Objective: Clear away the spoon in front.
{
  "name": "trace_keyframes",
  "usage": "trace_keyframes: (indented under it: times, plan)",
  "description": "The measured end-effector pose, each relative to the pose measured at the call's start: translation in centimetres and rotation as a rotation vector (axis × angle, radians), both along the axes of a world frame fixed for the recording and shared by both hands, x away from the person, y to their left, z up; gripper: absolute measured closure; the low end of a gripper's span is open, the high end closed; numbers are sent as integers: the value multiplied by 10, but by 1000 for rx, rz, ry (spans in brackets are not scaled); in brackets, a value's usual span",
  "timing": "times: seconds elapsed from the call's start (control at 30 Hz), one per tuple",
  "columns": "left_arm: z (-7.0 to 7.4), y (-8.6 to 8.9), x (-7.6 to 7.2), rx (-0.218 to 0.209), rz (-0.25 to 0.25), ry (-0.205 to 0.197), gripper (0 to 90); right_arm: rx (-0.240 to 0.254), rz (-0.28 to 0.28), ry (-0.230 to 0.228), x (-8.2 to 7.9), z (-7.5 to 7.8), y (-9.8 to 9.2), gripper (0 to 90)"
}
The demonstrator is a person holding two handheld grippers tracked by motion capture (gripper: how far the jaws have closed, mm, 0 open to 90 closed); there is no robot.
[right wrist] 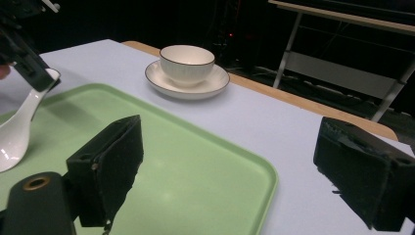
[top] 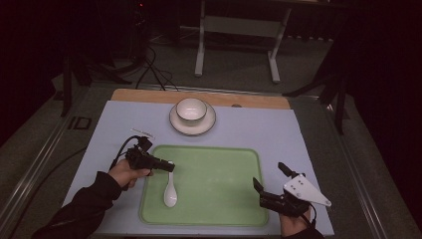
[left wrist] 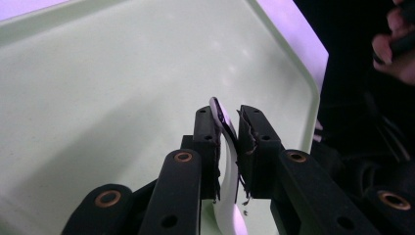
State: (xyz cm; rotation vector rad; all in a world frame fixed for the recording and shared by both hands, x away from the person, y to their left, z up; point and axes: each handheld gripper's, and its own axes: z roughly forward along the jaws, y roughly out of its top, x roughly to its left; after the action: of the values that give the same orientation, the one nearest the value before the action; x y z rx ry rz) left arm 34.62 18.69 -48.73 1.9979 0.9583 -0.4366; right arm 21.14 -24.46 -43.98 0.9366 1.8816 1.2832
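Near the bench's front edge, the green tray [top: 214, 209] is lying mostly bare; at its left rim the left tool [top: 168, 165] is pinching the white spoon's [top: 170, 191] handle, while the right tool [top: 269, 180] is hovering wide open and holding nothing over the tray's front-right corner.

- The white ceramic spoon [top: 170, 191] lies in the green plastic tray [top: 214, 184], at its 9 o'clock side.
- The white round bowl [top: 191, 110] sits on the white saucer [top: 192, 122], at 12 o'clock from the tray.
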Motion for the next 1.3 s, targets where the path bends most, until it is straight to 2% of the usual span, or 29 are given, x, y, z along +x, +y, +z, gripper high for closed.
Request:
trace_keyframes:
  times: [0.27, 0.4, 0.47, 0.6, 0.67, 0.8, 0.83, 0.87, 0.9, 0.93, 1.0, 1.03, 1.07, 1.13, 1.17, 1.3]
  plan:
    - [-10, -4, 4, 12, 57, 10, 764, 0, 3, 5, 0, 0, 0, 110]
    - [-21, -5, 7, 3, 126, 29, 756, 0, 5, 7, 1, -1, 1, 110]
    - [-26, -7, 9, 5, 143, 35, 752, 0, 7, 7, 1, 0, 1, 110]
    - [-34, -13, 9, 18, 176, 20, 749, 0, 8, 7, 0, 0, 1, 111]
    - [-37, -16, 9, 45, 193, 6, 748, 0, 8, 7, 0, 0, 1, 111]
    - [-42, -19, 7, 64, 223, -14, 719, 0, 10, 8, 0, 0, 1, 111]
    - [-43, -22, 6, 88, 241, -45, 720, -1, 13, 9, 1, 0, 1, 111]
    - [-43, -22, 5, 93, 246, -53, 719, -1, 13, 10, 1, 0, 1, 111]
    - [-43, -22, 5, 93, 246, -53, 720, -2, 14, 9, 1, 0, 1, 111]
    - [-43, -24, 4, 113, 236, -89, 720, -1, 15, 9, 0, 0, 2, 111]
    - [-42, -25, 4, 118, 238, -101, 722, -2, 15, 9, 0, 0, 2, 111]
    - [-40, -26, 2, 141, 235, -128, 722, -1, 17, 10, 0, 0, 2, 111]
    - [-38, -27, 1, 153, 232, -147, 738, 0, 15, 11, 1, 0, 1, 111]
    - [-36, -28, 1, 150, 230, -149, 759, 2, 15, 11, 1, 0, 1, 111]
    - [-33, -30, -1, 167, 224, -169, 787, 1, 14, 11, 1, 0, 1, 111]
    - [-29, -33, -3, 171, 216, -172, 895, 1, 15, 10, 1, 0, 2, 111]
